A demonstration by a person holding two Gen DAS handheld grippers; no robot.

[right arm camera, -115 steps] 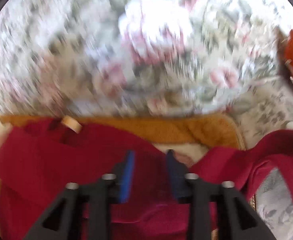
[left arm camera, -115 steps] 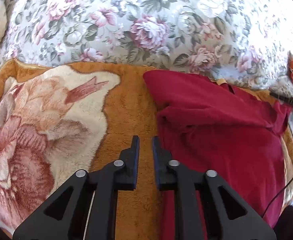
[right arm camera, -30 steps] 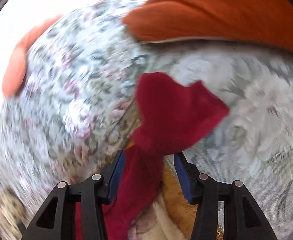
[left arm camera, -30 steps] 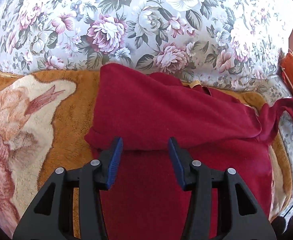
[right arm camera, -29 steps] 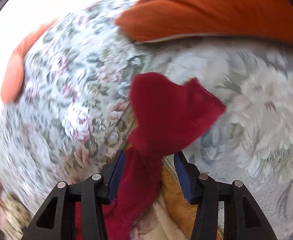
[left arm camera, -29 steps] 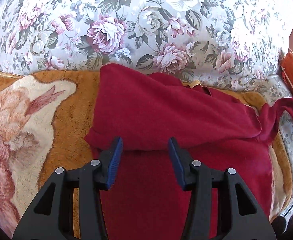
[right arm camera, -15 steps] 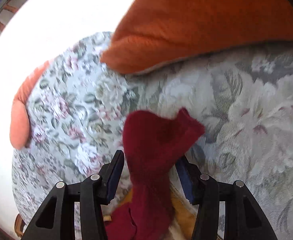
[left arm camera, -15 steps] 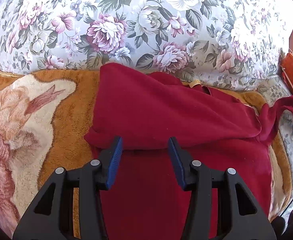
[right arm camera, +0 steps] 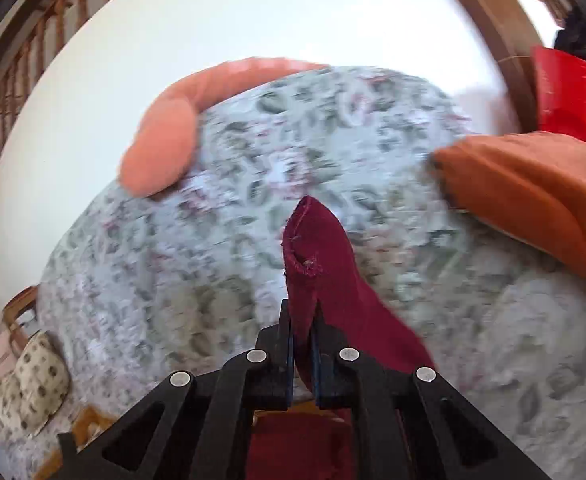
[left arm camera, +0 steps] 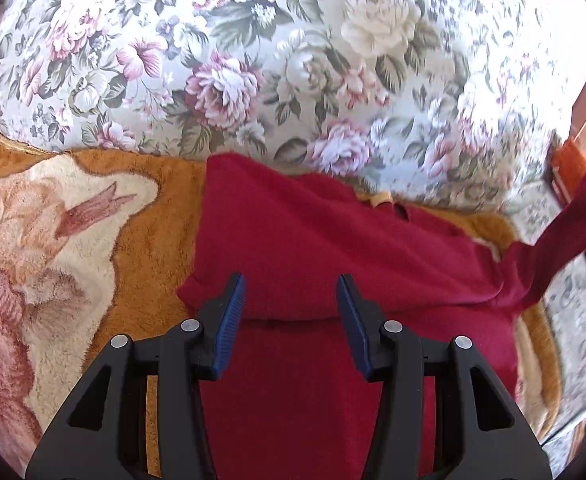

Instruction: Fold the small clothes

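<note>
A dark red garment (left arm camera: 317,248) lies on an orange-and-cream plush blanket (left arm camera: 53,248), its left side folded over. My left gripper (left arm camera: 291,300) is open and hovers just above the fold's edge, holding nothing. The garment's right sleeve (left arm camera: 573,220) is lifted up and to the right. My right gripper (right arm camera: 301,320) is shut on that sleeve (right arm camera: 317,252), whose cuff end sticks up past the fingertips.
A large floral cushion (left arm camera: 293,60) rises behind the blanket and fills the right wrist view (right arm camera: 253,200). Orange pillows (right arm camera: 533,184) lie to the right, with another (right arm camera: 165,144) on top. A red object (right arm camera: 565,92) and wooden frame sit far right.
My right gripper has closed on the sleeve and lifted it; the sleeve now stretches upward at the right. My left gripper has stayed open over the fold.
</note>
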